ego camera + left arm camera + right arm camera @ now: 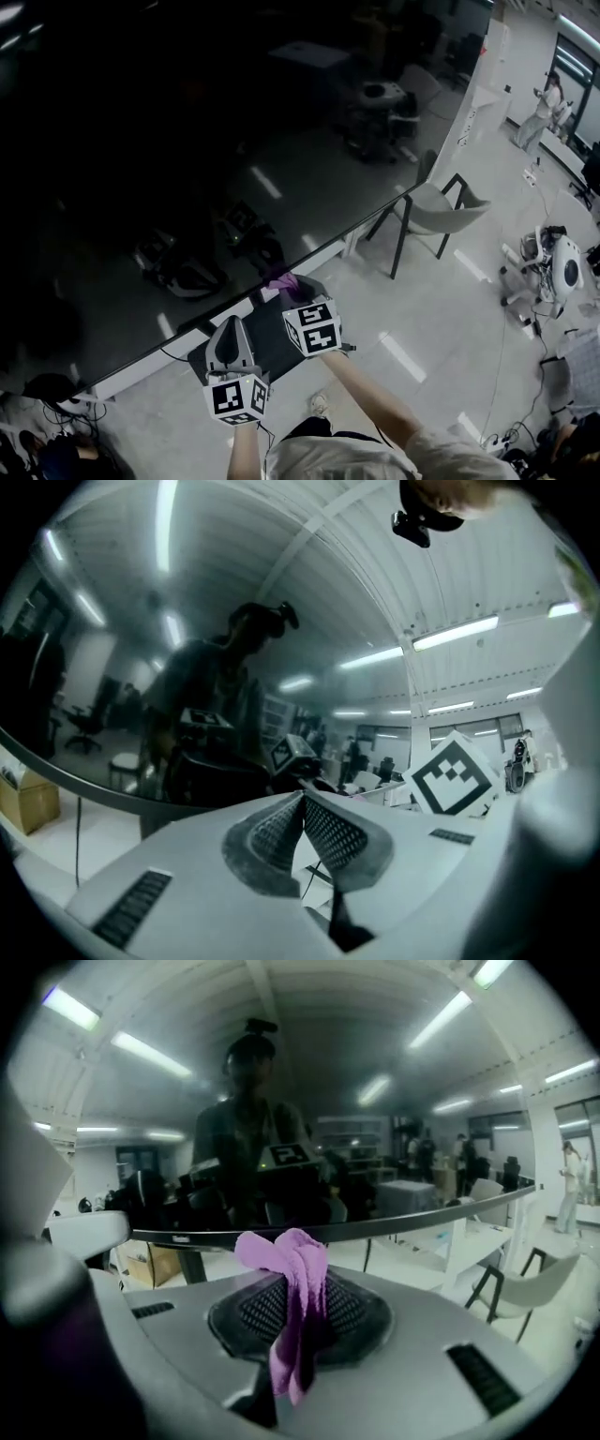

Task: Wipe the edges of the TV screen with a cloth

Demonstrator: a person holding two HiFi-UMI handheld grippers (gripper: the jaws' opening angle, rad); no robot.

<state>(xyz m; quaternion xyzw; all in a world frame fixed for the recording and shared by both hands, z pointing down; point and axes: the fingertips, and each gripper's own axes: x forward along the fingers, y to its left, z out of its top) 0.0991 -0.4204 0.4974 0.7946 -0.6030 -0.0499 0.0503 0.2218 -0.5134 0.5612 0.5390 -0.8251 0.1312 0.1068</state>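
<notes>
We hold both grippers out ahead of us, side by side and close together, the left gripper [231, 330] a little nearer our body than the right gripper [292, 292]. Our left jaws are pressed together with nothing between them, while our right jaws are clamped on a purple cloth [286, 1252]. Our right forearm [375, 398] reaches in slantwise from the lower right, and our left forearm [246, 452] comes up from below.

3 close views, shared TV screen [187, 141]
</notes>
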